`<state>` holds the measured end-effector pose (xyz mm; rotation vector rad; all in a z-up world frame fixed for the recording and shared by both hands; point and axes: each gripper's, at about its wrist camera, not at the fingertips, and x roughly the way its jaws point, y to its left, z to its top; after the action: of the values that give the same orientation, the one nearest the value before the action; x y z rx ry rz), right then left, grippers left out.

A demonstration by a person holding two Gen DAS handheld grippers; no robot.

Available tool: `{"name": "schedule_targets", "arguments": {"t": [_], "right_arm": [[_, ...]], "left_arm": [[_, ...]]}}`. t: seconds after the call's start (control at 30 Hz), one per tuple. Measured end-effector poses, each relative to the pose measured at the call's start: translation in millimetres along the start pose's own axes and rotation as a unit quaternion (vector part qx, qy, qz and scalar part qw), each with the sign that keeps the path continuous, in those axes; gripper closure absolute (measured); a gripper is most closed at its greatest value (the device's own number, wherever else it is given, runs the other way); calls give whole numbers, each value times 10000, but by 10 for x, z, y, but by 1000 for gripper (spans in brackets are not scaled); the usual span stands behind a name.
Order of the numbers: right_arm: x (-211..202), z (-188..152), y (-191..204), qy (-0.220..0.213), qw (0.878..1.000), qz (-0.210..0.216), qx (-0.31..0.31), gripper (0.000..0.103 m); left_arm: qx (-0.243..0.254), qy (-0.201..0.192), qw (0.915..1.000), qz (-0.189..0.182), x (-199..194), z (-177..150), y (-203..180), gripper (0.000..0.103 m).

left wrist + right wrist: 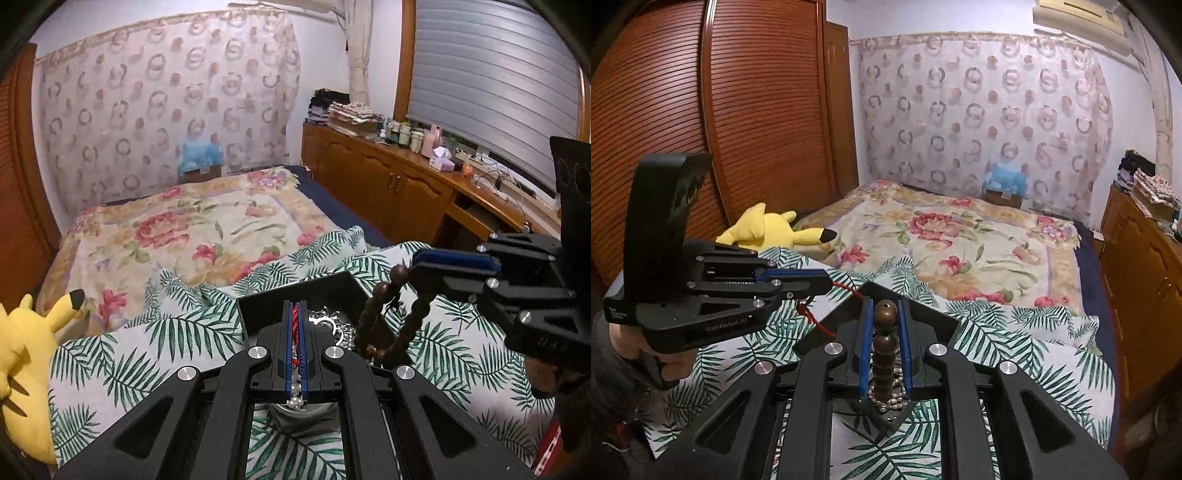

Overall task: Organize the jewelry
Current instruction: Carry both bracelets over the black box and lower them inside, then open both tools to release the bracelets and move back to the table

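A black jewelry box (258,301) sits on a palm-leaf cloth (166,332) on the bed, with silver and pearl pieces (332,328) inside. My left gripper (295,314) is shut on a red cord (294,317) over the box; the cord shows in the right wrist view (846,290) hanging from the left gripper (827,280). My right gripper (884,314) is shut on a brown wooden bead bracelet (884,332). In the left wrist view the right gripper (415,266) holds the bead bracelet (373,306) dangling above the box's right side.
A yellow plush toy (26,350) lies at the left of the cloth. A floral bedspread (192,229) covers the bed beyond. A wooden cabinet (406,184) with clutter runs along the right. A wooden wardrobe (720,110) stands at the left.
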<state>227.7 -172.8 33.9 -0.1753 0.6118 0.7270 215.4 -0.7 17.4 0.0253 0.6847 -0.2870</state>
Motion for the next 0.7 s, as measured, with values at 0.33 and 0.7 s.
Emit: {"name": "schedule_targets", "arguments": {"t": [0.33,0.7], "right_arm": [[220,-72,-41,205,9997,82,127,82],[94,-441,38,328,9992,37,217,81]], "left_arm": [[-122,184,9997,-72,169,-8,42,100],[-259,288,9992,-100,-16,-317,59,98]]}}
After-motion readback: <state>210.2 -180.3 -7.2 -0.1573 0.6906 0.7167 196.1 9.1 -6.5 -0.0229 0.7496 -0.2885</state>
